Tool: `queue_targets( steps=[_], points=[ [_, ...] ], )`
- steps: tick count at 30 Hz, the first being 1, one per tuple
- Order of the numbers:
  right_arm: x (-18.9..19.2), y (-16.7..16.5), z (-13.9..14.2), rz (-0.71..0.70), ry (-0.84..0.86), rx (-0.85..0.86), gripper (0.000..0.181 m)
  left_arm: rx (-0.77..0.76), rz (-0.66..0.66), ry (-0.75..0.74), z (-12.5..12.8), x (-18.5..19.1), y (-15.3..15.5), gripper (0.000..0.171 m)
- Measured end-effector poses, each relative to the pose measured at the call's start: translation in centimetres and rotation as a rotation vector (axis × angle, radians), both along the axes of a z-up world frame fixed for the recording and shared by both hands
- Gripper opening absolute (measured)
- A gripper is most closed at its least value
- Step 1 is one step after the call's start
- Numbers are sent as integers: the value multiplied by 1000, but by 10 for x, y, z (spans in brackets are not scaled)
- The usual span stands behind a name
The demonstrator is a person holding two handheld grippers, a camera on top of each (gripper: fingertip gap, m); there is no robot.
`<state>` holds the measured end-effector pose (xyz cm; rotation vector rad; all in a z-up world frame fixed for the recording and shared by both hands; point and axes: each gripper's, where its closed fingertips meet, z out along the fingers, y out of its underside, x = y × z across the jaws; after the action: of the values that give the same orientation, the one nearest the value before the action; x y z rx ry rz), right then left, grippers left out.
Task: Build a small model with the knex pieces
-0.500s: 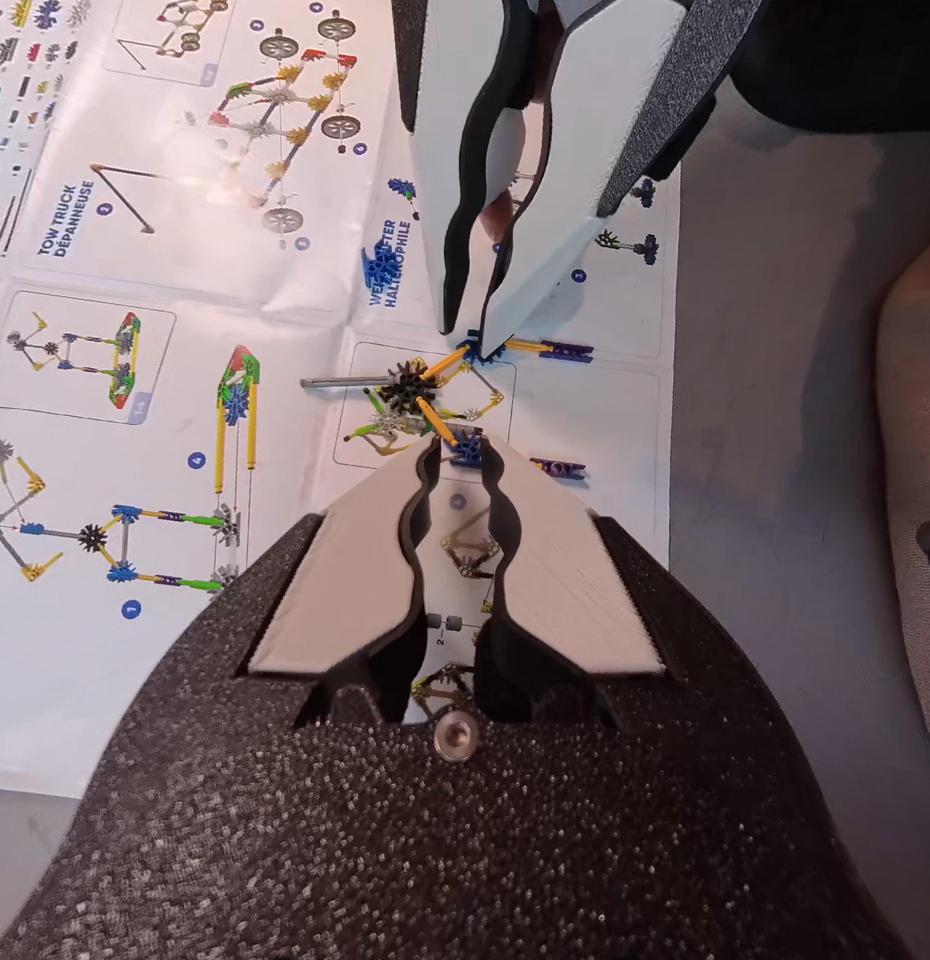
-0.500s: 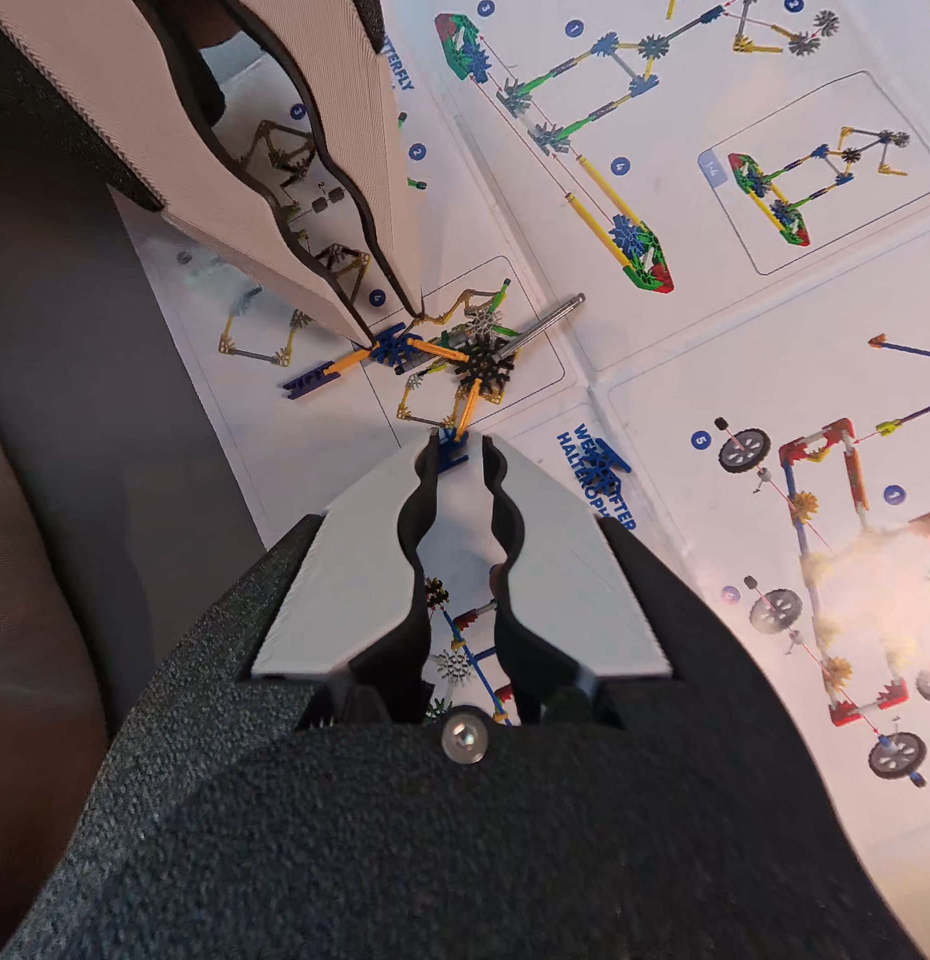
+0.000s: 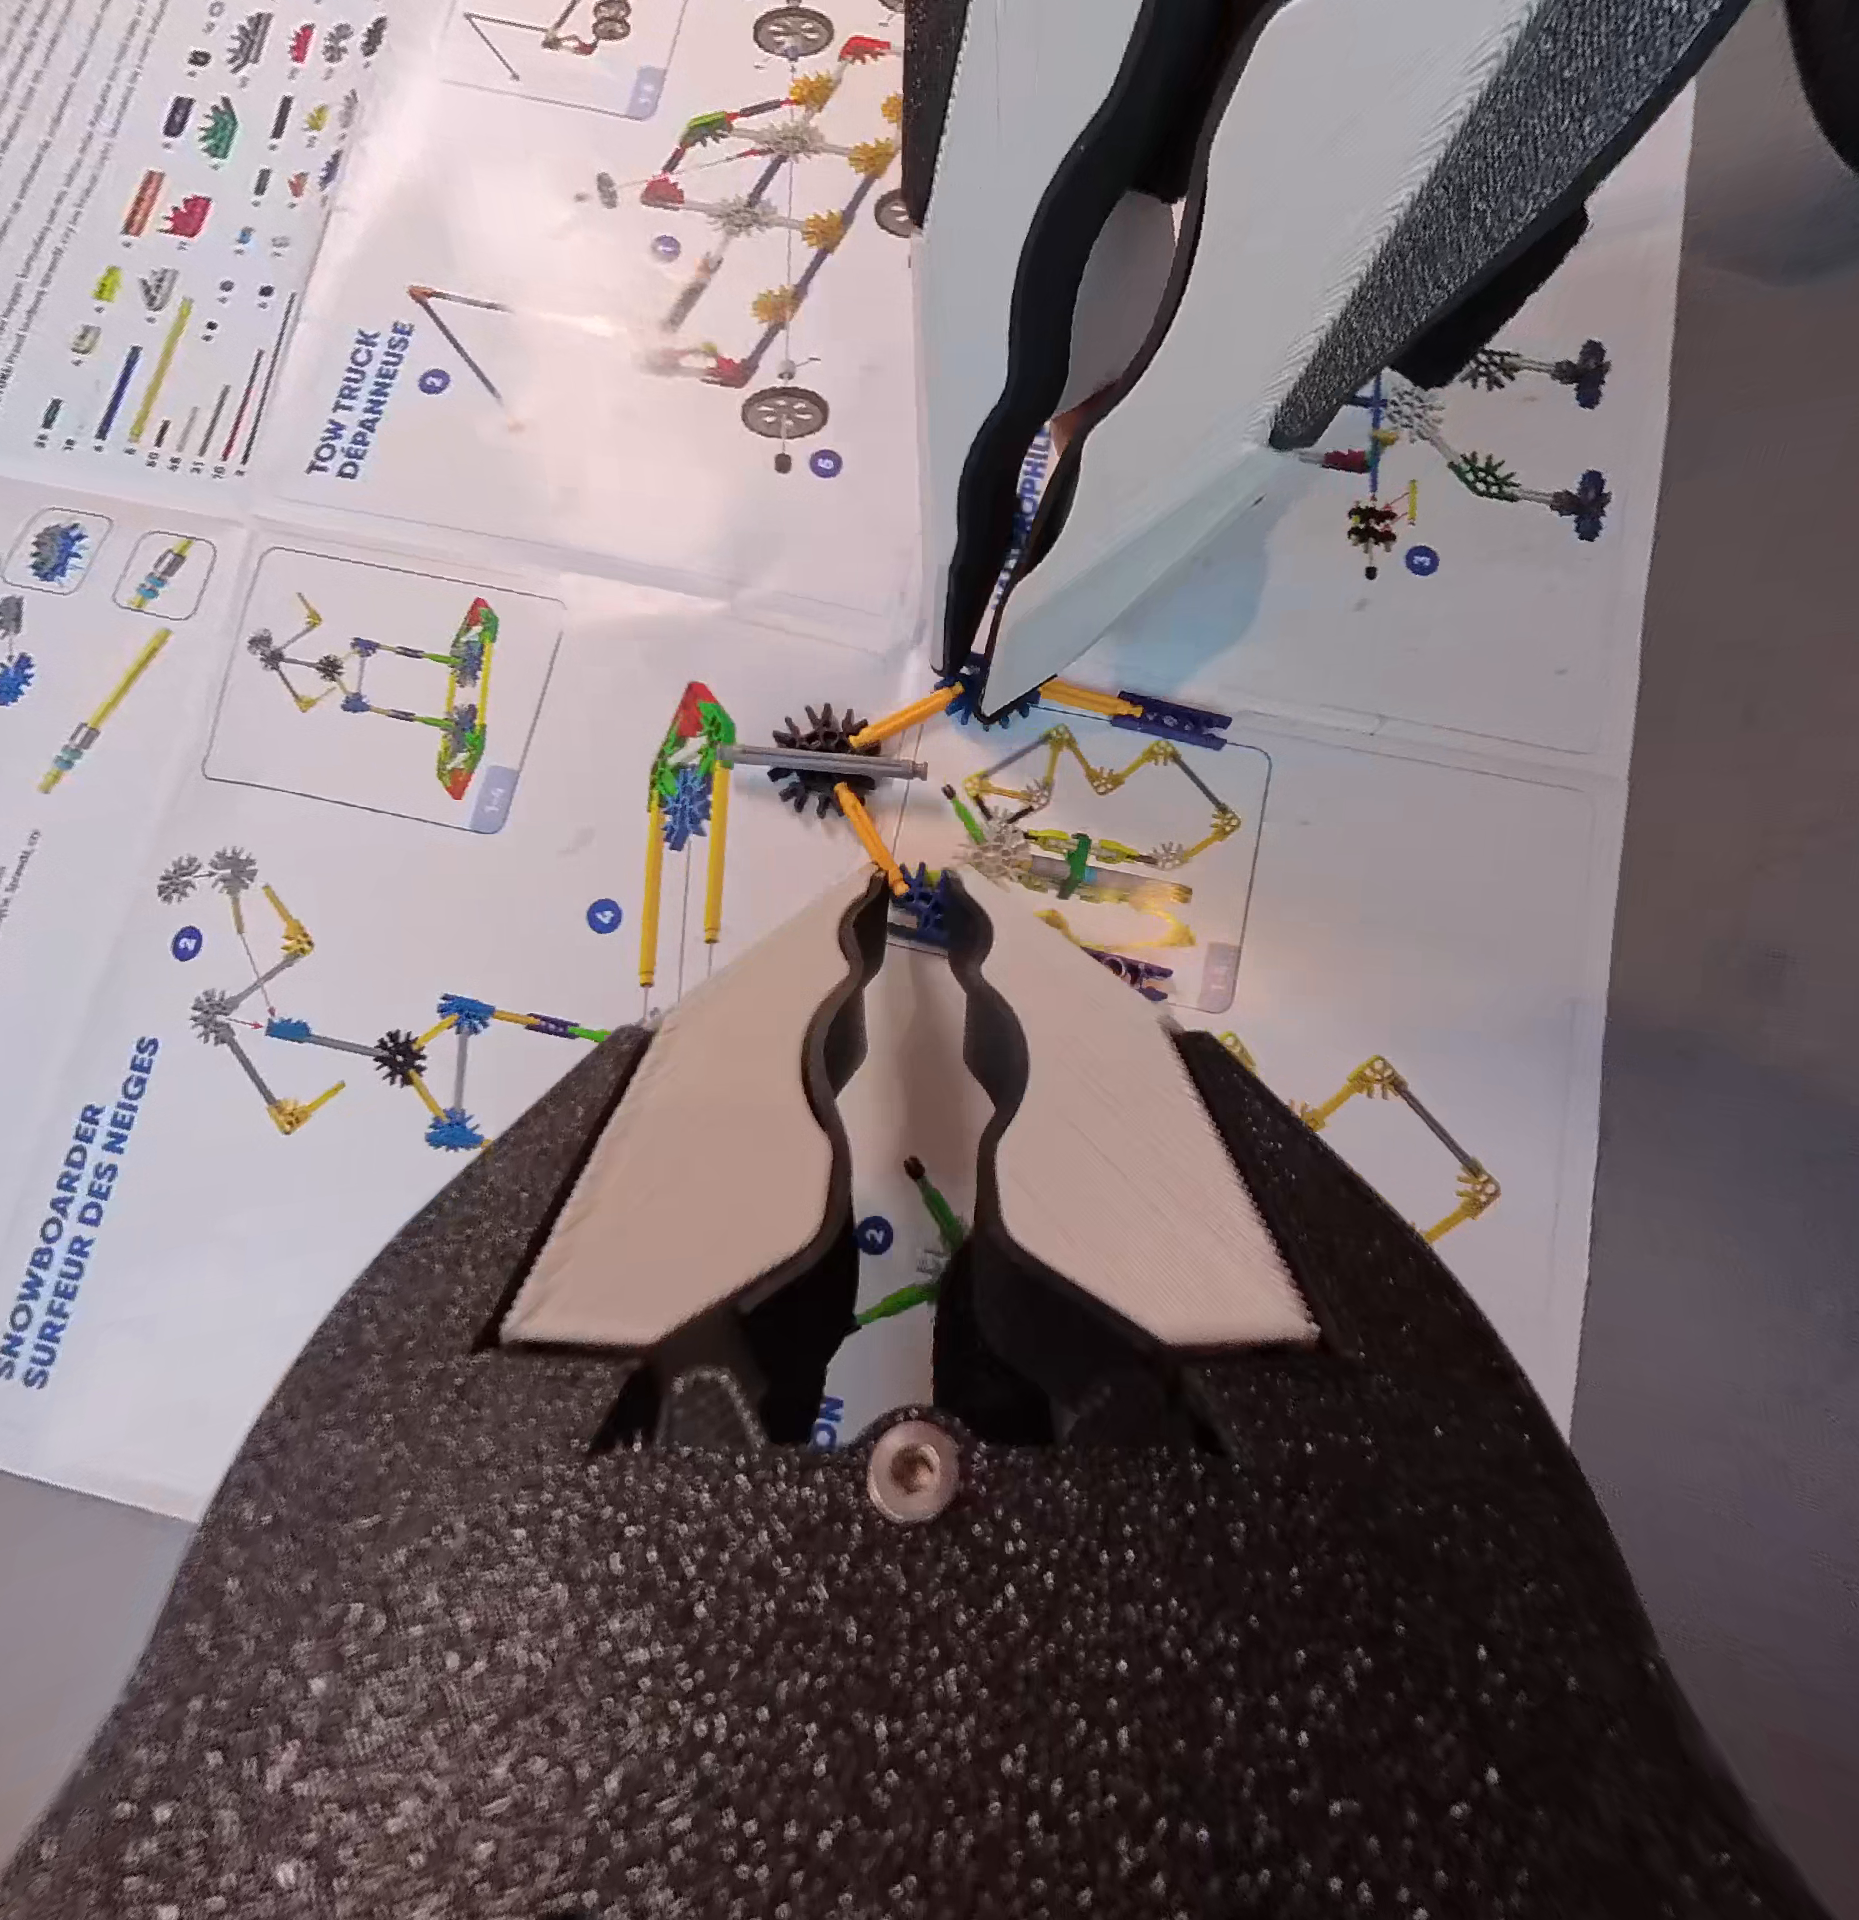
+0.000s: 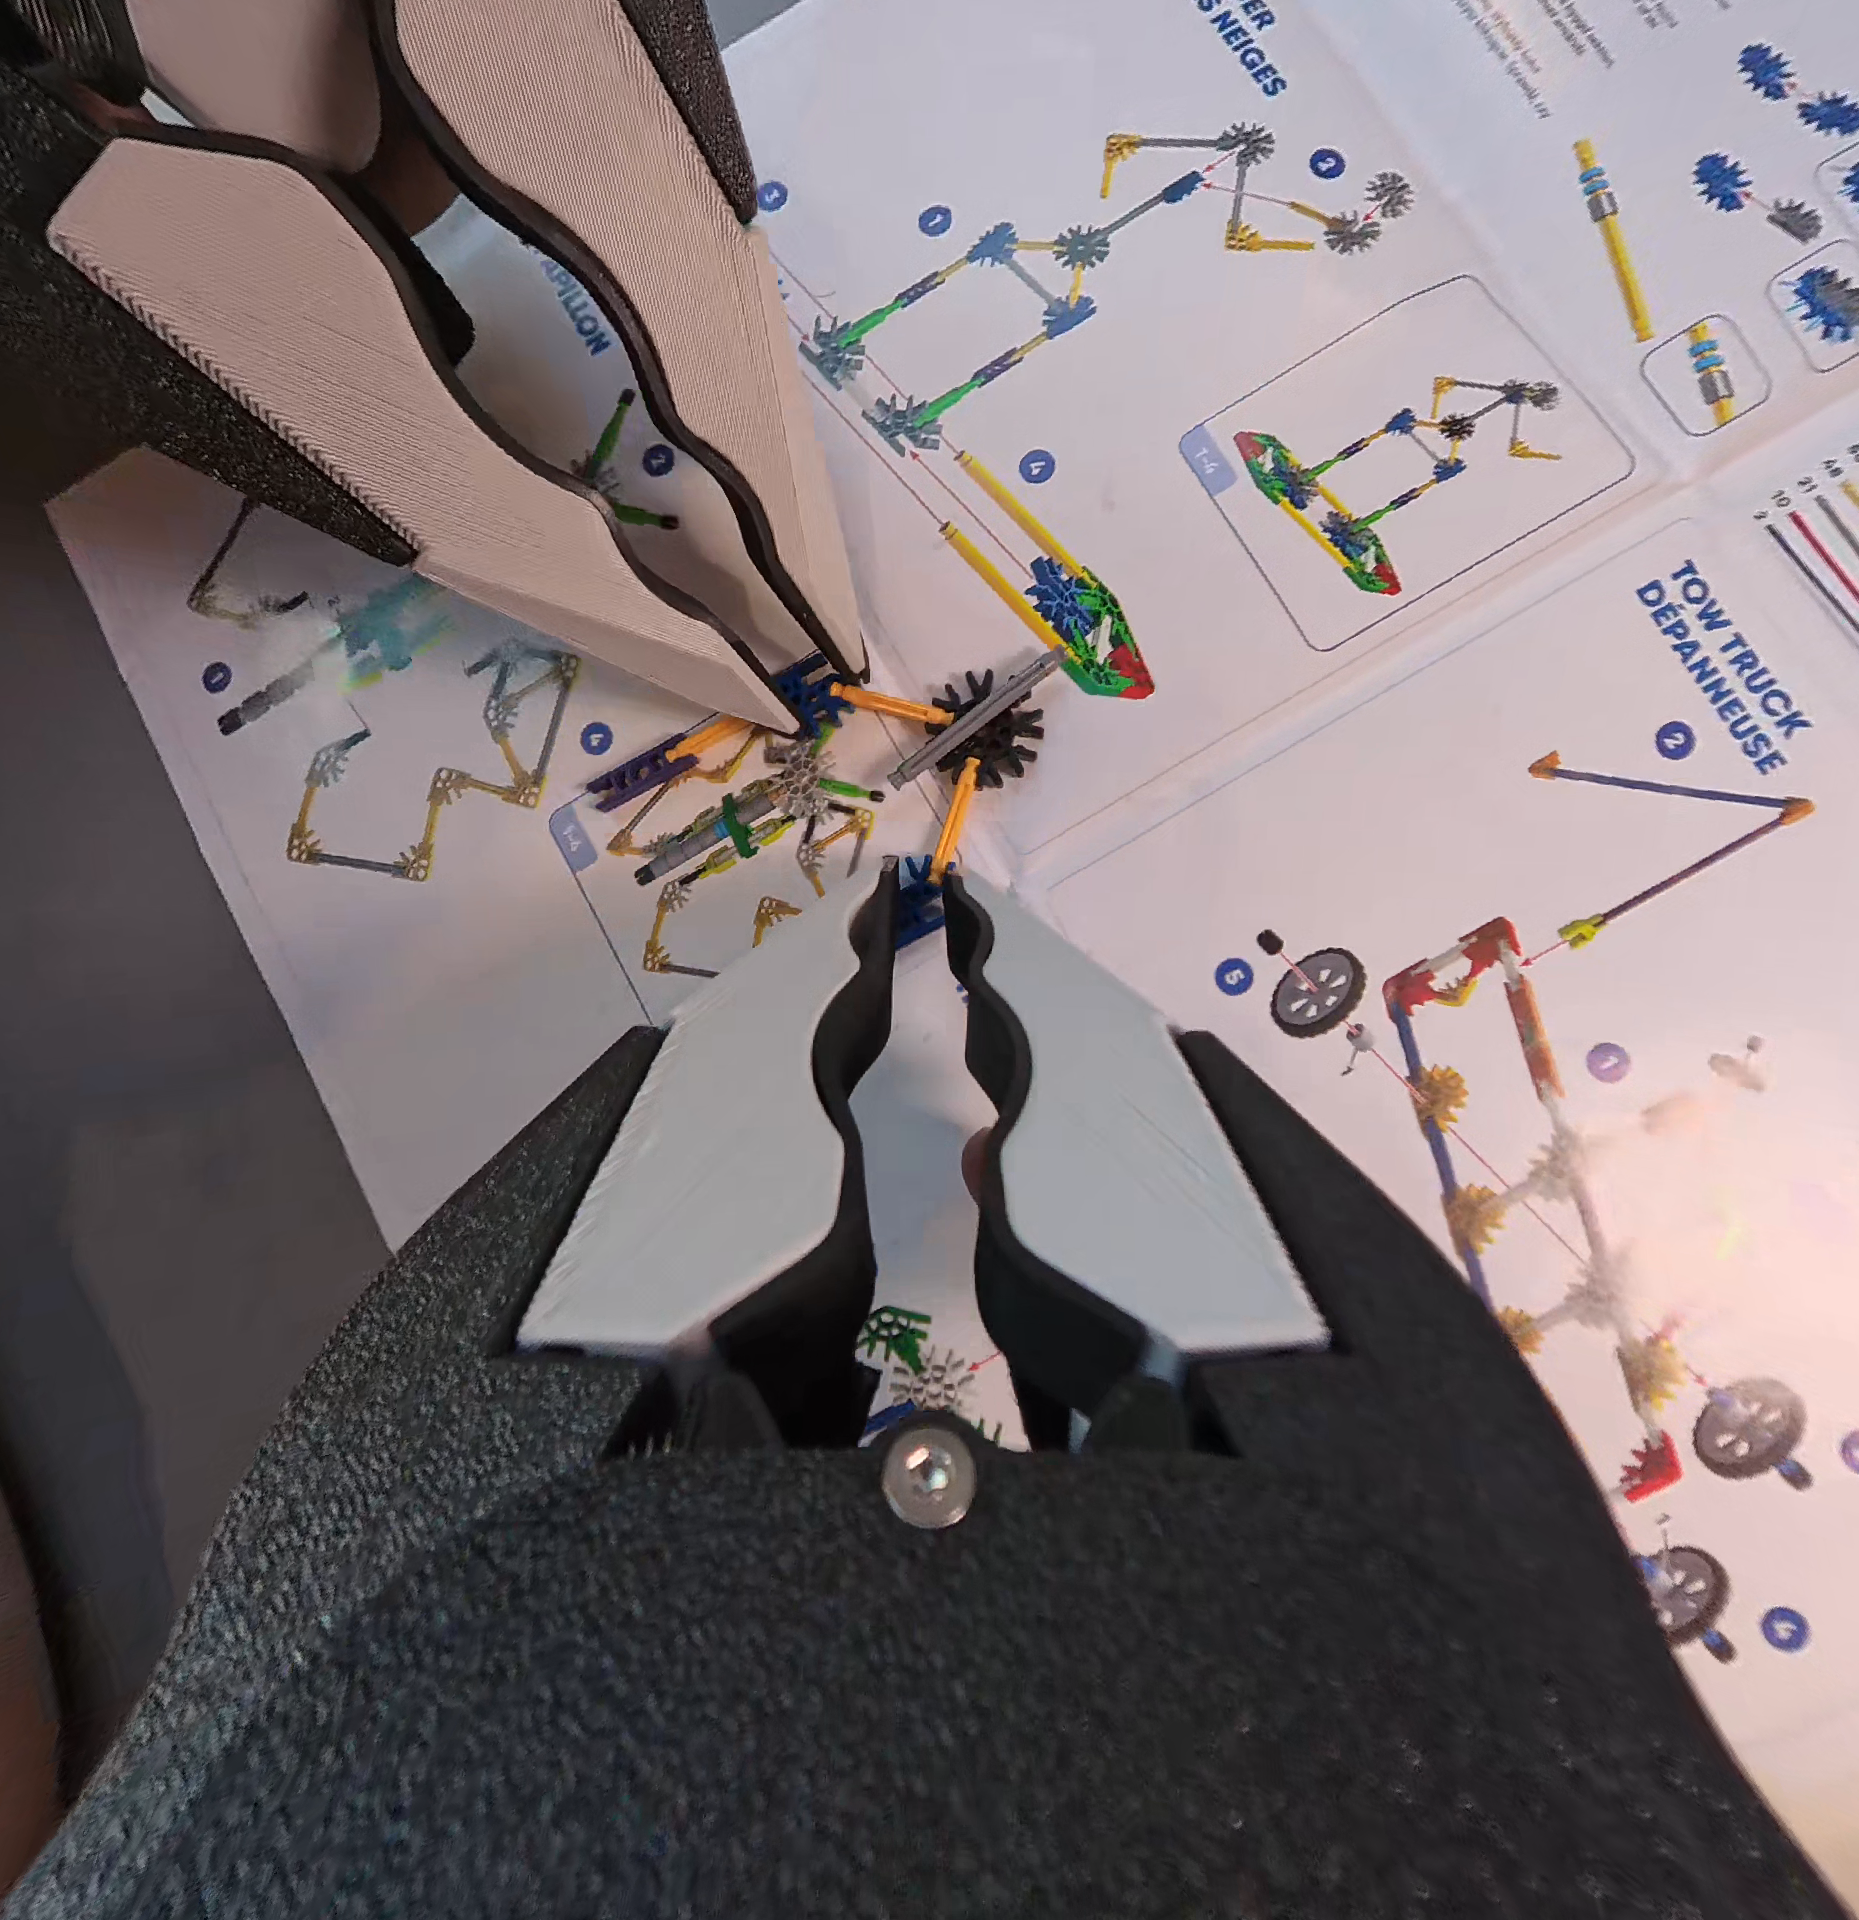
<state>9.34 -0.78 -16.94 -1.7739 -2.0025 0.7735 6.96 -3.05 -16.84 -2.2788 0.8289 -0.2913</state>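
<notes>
The black snowflake connector has shifted since the earlier frame: it was lying over the boxed butterfly picture, now it's sitting left of that box, right beside the printed yellow-rod figure on the instruction sheet, w/ the grey rod running through its hub. You're gripping w/ both tools. Your left tool is clenched on a blue connector at the end of an orange rod coming off the black connector. Your right tool is clenched on the second blue connector, joined to the black connector by the other orange rod; beyond it, a purple piece. The sheet is lying on the grey counter.
</notes>
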Motion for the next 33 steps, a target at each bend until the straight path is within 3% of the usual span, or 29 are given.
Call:
queue_targets(
  steps=[18,26,33],
  points=[
    [4,-1,1,20,1,-12,9,23,64,-101,8,-12,27,11],
    [0,-2,16,27,68,-47,17,25,58,-105,9,-9,41,11],
    [-13,-10,7,19,63,38,22,51,103,-103,11,-16,43,11]
  ],
)
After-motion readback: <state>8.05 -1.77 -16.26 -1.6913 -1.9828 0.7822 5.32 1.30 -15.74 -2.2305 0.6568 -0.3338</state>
